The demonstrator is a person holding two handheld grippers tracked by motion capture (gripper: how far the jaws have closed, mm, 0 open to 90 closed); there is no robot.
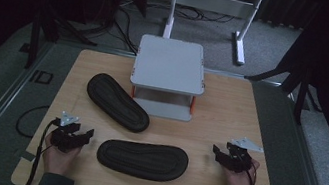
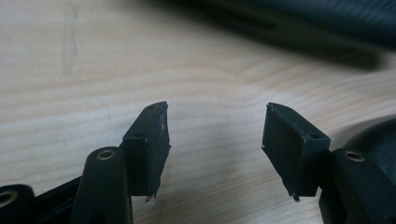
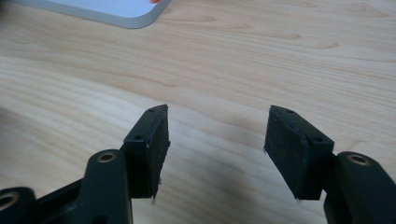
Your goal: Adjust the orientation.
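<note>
Two black slippers lie sole-up on the wooden table (image 1: pixel 230 108). One slipper (image 1: pixel 118 101) lies slanted at the middle left. The other slipper (image 1: pixel 142 159) lies crosswise near the front edge. My left gripper (image 1: pixel 85 136) rests at the front left, open, just left of the near slipper. In the left gripper view its jaws (image 2: pixel 215 140) stand apart over bare wood, with a slipper edge (image 2: pixel 373 140) at the right. My right gripper (image 1: pixel 218 152) sits at the front right, open, apart from the slippers. Its jaws (image 3: pixel 217 140) frame bare wood.
A small grey two-level shelf (image 1: pixel 169 65) with orange posts stands at the back middle of the table; its base corner (image 3: pixel 116 11) shows in the right gripper view. A white metal stand (image 1: pixel 212 4) and cables lie on the floor beyond.
</note>
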